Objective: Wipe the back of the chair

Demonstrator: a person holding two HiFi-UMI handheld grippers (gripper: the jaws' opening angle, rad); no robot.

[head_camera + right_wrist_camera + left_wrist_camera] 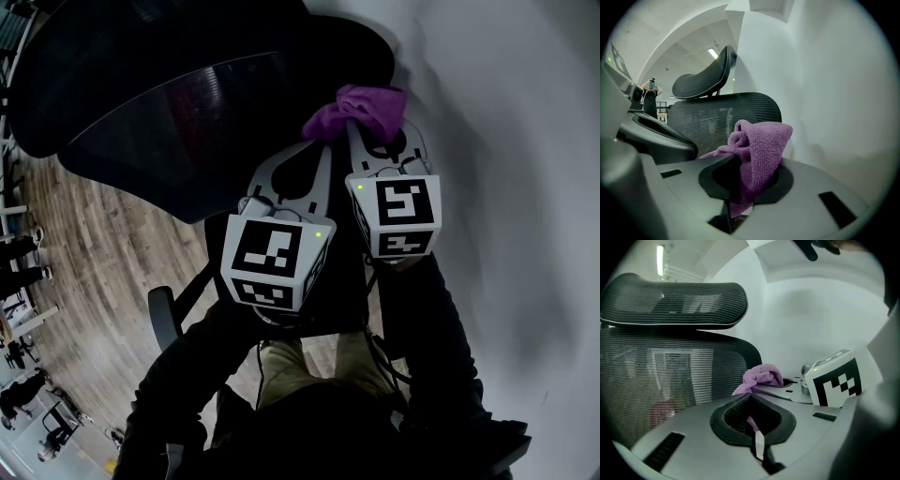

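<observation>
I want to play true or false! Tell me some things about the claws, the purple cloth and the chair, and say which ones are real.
1. The right claw is pinching the purple cloth. True.
2. The cloth is green. False: it is purple.
3. The chair back is dark mesh. True.
4. The cloth is lying on the floor. False: it is held up in the claws, beside the chair back.
5. The left claw is wide open and empty. False: its jaws are closed, with a corner of the cloth and its white tag between them.
</observation>
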